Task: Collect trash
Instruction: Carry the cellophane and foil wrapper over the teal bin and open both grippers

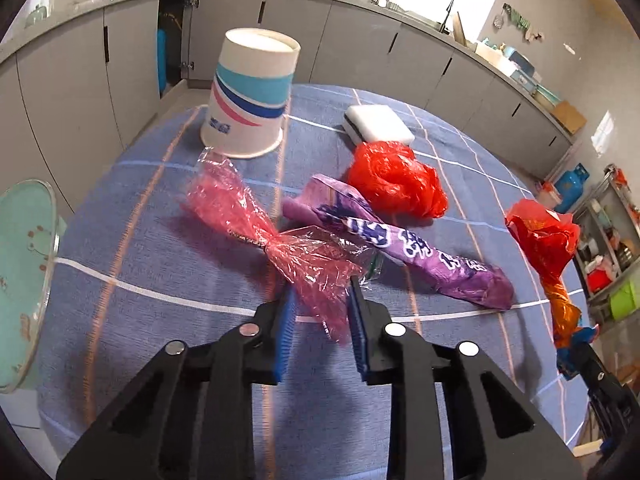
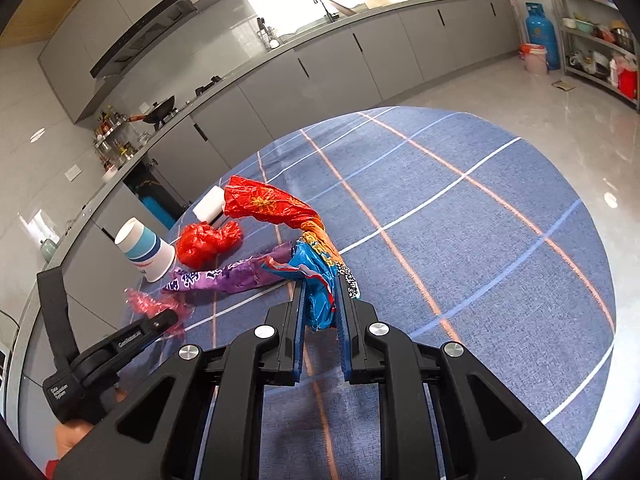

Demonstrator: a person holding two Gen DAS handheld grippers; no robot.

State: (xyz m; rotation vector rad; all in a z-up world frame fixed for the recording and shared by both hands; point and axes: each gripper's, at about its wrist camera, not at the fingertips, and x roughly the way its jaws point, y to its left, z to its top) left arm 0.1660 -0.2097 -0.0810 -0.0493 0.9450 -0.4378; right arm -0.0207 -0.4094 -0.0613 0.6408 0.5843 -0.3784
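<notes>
Tongs [image 1: 322,296] straddle pink cellophane [image 1: 276,236] beside purple wrapper [image 1: 400,248], cup [image 1: 250,92].

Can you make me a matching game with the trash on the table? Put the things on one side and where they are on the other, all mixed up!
Things:
1. paper cup
2. pink cellophane wrapper
3. red and blue wrapper
4. white sponge

Places or states:
A. clamped in the right gripper
B. upside down on the tablecloth
C. lying just behind the red plastic bag
D. its end between the left gripper pads

Pairs: 1-B, 2-D, 3-A, 4-C
</notes>
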